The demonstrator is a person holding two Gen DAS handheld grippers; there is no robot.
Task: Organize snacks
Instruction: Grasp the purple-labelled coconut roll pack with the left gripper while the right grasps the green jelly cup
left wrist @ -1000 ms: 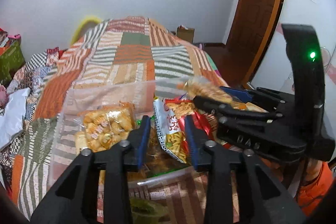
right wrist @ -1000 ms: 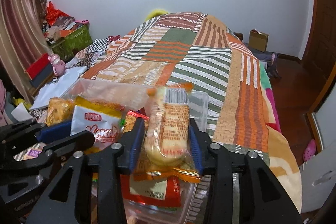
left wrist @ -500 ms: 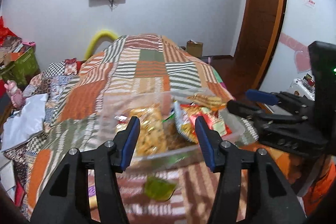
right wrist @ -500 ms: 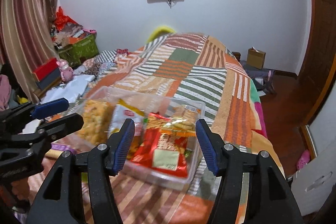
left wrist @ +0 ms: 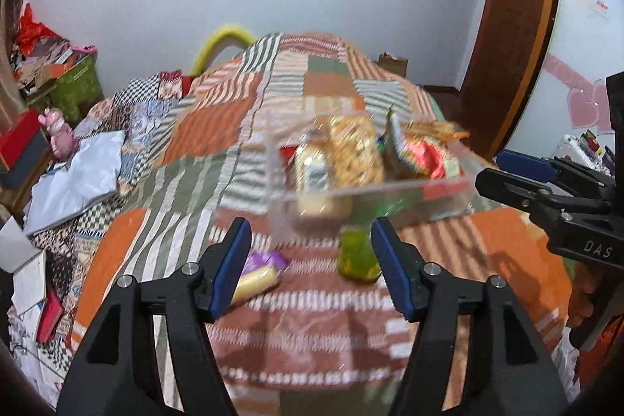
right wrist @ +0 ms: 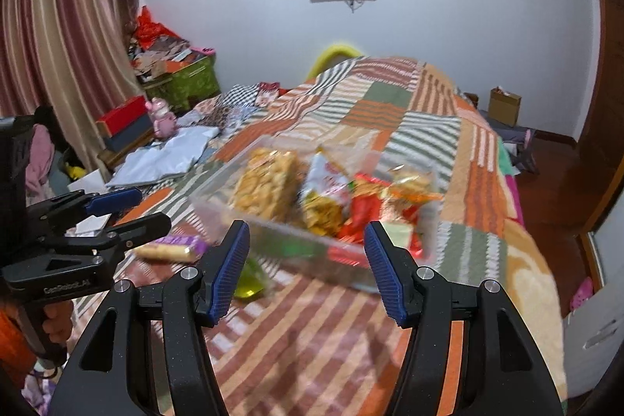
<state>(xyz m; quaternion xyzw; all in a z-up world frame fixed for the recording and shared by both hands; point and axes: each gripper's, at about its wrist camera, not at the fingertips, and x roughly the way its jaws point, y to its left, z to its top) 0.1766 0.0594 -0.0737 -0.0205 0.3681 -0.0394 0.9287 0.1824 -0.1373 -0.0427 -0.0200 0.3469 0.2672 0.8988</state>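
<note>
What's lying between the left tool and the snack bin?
In the left wrist view, a green packet lies on the quilt between the open left tool and the bin.

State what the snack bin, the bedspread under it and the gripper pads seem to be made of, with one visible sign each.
Snack bin: probably clear rigid plastic; snack packets show through its straight walls.
Bedspread: woven cloth, matte; it drapes over the bed edge in striped patches.
Right gripper pads: likely blue rubber or plastic; the faces look finely ribbed.
</note>
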